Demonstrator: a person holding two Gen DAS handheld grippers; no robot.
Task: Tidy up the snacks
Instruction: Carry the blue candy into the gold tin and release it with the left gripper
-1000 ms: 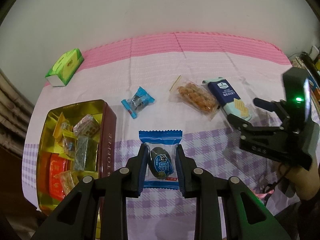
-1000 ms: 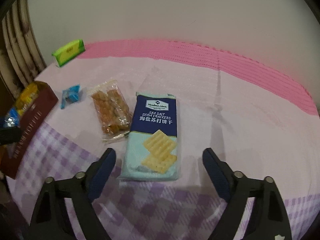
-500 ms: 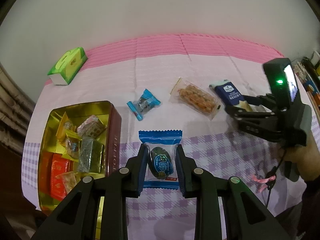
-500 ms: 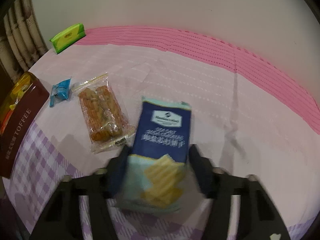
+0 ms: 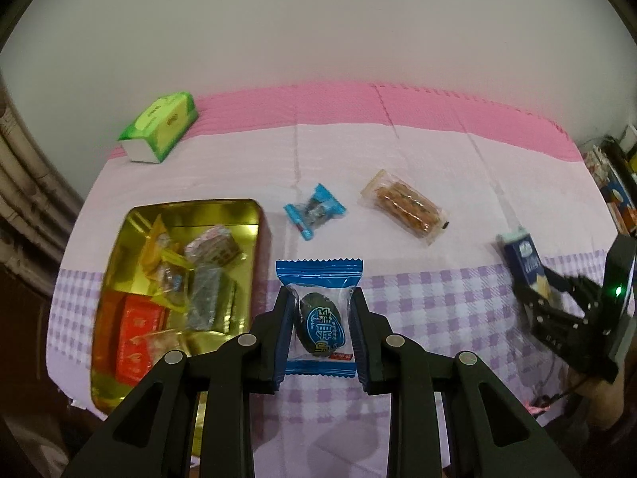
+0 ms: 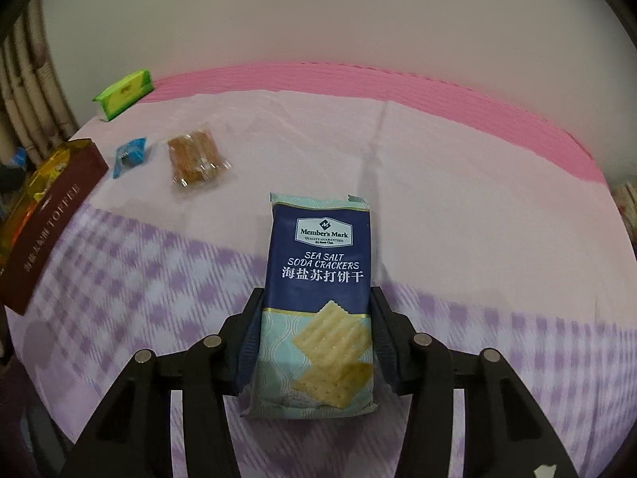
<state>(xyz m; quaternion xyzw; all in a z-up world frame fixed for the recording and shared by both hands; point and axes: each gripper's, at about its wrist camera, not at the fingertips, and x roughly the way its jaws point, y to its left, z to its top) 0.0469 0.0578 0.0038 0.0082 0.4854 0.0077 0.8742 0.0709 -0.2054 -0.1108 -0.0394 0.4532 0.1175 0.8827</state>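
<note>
Toffee tin (image 5: 260, 239) taken as landmark: open, gold-lined, dark red outside, lettered TOFFEE on its side wall (image 6: 59, 215); standing on pink and purple-checked tablecloth (image 5: 418, 286); holding several wrapped sweets, among them a red packet (image 5: 135, 330) and a pale wrapped cube (image 5: 213, 245).

Left gripper (image 5: 320, 328): clamped on blue-edged clear sachet (image 5: 318, 275) containing a dark oval sweet; sachet held just right of the tin's near corner, pads pressing both side edges; whether clear of the cloth, cannot tell.

Right gripper (image 6: 316, 338): jaws just drawn in, now gripping sea salt soda cracker pack (image 6: 320, 263) by its lower half; pads against both long sides; pack upright between the jaws, tilted away, upper end torn at one corner; seen from left wrist view well right of the tin (image 5: 521, 263), raised off the cloth; person's hand (image 5: 597, 398) partly visible beneath that gripper.

Remaining on cloth: small blue-wrapped candy (image 5: 314, 211) just right of the tin's far corner; clear packet of brown biscuits (image 5: 404, 203) further right of that, apart from it; green tissue pack (image 5: 159, 127) beyond the tin, at the pink border near the wall.
</note>
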